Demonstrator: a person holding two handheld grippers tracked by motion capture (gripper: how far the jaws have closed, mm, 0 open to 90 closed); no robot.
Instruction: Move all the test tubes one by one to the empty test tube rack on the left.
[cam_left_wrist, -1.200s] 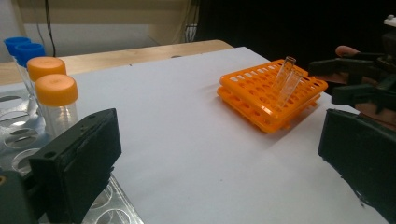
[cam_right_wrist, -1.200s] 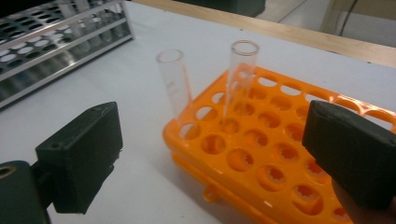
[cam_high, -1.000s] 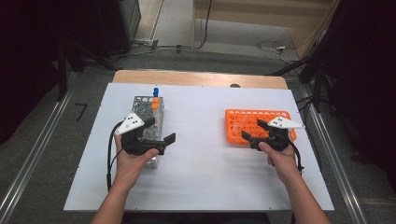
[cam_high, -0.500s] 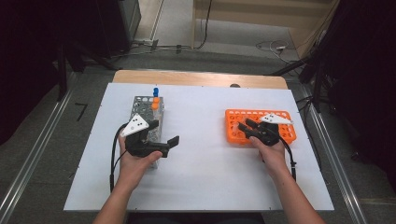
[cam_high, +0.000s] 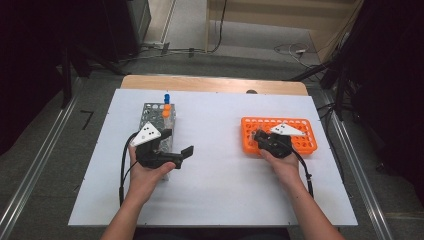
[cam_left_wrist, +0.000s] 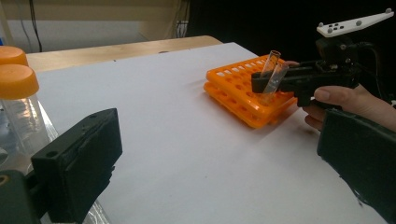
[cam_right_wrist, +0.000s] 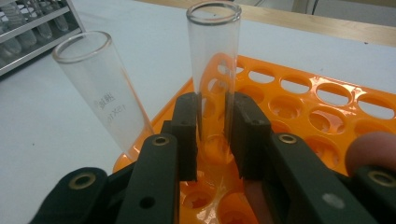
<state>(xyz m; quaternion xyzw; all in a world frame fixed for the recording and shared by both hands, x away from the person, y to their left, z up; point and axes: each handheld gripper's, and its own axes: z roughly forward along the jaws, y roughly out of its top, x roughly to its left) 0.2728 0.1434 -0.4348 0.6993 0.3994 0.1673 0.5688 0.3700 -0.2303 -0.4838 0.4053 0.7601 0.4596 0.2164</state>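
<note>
Right gripper (cam_right_wrist: 212, 135), lower centre of its own view, jaws having just been closing and now clenching an upright glass test tube (cam_right_wrist: 214, 70) standing in the orange rack (cam_right_wrist: 327, 107), a second tube (cam_right_wrist: 105, 88) leaning beside; left gripper (cam_high: 172, 147) jaws standing released by the grey metal rack (cam_high: 152, 111).

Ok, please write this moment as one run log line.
right gripper: just closed, shut on glass tube | orange rack: tube still in hole | left gripper: open

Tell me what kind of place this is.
Probably a lab-style recording bench: a white table holds an orange test-tube rack with glass tubes and a metal rack of capped tubes, with cables on the floor behind.
</note>
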